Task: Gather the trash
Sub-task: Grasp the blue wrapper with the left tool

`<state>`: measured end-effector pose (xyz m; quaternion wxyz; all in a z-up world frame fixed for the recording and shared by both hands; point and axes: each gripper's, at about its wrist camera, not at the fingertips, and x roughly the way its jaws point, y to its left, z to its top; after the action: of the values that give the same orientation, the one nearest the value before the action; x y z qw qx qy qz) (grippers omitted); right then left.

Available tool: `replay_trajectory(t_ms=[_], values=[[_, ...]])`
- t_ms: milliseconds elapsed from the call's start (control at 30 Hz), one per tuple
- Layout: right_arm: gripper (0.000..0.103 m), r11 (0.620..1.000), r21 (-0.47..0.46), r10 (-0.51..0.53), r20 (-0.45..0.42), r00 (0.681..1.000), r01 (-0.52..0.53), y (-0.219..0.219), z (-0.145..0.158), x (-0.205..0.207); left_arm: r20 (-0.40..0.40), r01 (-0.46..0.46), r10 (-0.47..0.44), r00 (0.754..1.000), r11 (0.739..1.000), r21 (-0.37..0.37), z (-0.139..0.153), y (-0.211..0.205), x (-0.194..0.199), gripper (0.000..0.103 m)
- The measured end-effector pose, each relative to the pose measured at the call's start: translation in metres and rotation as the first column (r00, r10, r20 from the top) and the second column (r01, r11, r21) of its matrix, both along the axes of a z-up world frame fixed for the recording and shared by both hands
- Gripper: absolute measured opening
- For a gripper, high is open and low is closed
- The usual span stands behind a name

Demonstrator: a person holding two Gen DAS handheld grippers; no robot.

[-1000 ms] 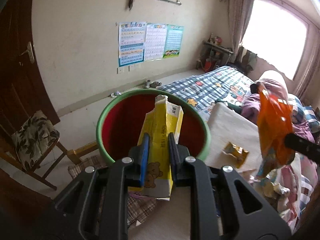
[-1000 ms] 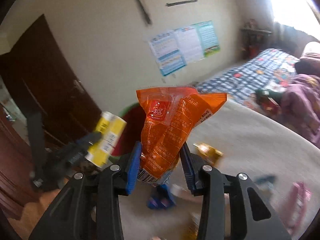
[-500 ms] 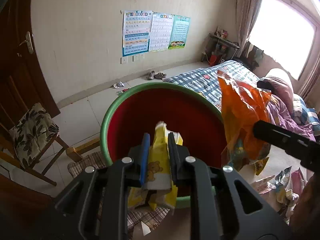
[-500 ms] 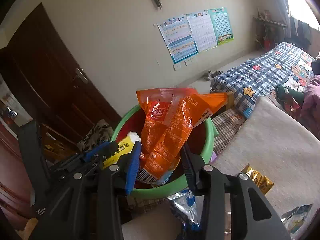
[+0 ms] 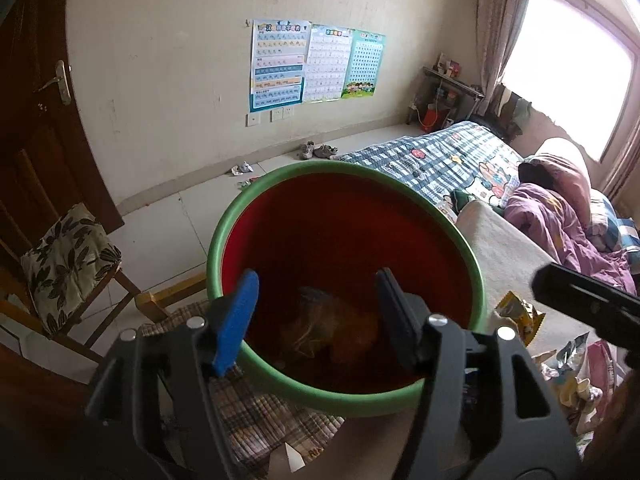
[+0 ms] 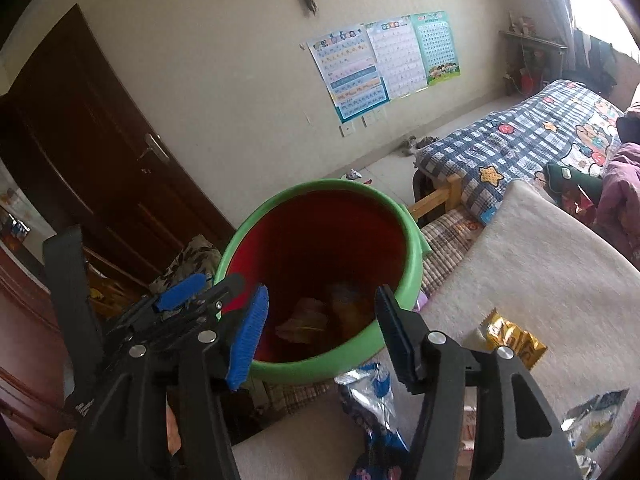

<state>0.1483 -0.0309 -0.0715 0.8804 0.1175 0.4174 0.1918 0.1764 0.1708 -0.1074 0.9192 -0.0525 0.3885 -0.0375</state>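
Observation:
A bin with a green rim point(image 5: 216, 248) and a red inside stands just below both grippers. At its bottom lie an orange bag point(image 5: 336, 328) and a paler crumpled pack point(image 6: 304, 324). My left gripper point(image 5: 316, 312) hangs over the bin's near side, jaws opening, nothing between them. My right gripper point(image 6: 320, 332) is over the bin's rim point(image 6: 414, 272) beside it, jaws also opening and empty. The left gripper point(image 6: 204, 288) shows at the right wrist view's left. The right gripper's dark body point(image 5: 580, 300) shows at the left wrist view's right.
A yellow wrapper point(image 6: 512, 340) and a blue-silver wrapper point(image 6: 368, 396) lie on the beige blanket point(image 6: 540, 272); more wrappers point(image 5: 576, 368) lie at the right. A cushioned wooden chair point(image 5: 68, 256) and a dark door point(image 5: 32, 120) stand left; a checked bed point(image 5: 452, 160) is behind.
Both grippers moved over the bin and opened. The yellow carton left the left jaws and the orange bag left the right jaws; both dropped into the bin.

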Motion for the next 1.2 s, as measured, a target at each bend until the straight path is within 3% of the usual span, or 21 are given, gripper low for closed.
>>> replay_trajectory(t_ms=[267,433,600,800,1067,1200], values=[[0.056,0.999,-0.029,-0.042,0.057,0.997,0.044,-0.035,0.024,-0.043,0.020,0.037,-0.037,0.999,0.999,0.001,0.011,-0.010,-0.017,0.058],[0.061,0.990,-0.063,-0.119,0.097,0.988,0.125,-0.069,0.031,-0.080,-0.001,0.099,-0.099,0.995,0.994,-0.045,0.010,-0.032,-0.044,0.059],[0.061,0.969,-0.123,-0.205,0.089,0.975,0.215,-0.089,0.008,-0.119,-0.037,0.168,-0.172,0.984,0.982,-0.091,0.002,-0.061,-0.071,0.059],[0.061,0.953,-0.117,-0.284,-0.040,0.958,0.278,-0.114,-0.043,-0.150,-0.106,0.248,-0.254,0.961,0.967,-0.067,-0.026,-0.104,-0.075,0.059],[0.061,0.935,-0.141,-0.332,-0.035,0.943,0.325,-0.133,-0.042,-0.174,-0.186,0.234,-0.240,0.953,0.971,-0.053,-0.062,-0.126,-0.060,0.059],[0.061,0.932,-0.136,-0.345,-0.048,0.937,0.337,-0.142,-0.044,-0.182,-0.221,0.224,-0.233,0.947,0.973,-0.063,-0.074,-0.127,-0.057,0.039]])
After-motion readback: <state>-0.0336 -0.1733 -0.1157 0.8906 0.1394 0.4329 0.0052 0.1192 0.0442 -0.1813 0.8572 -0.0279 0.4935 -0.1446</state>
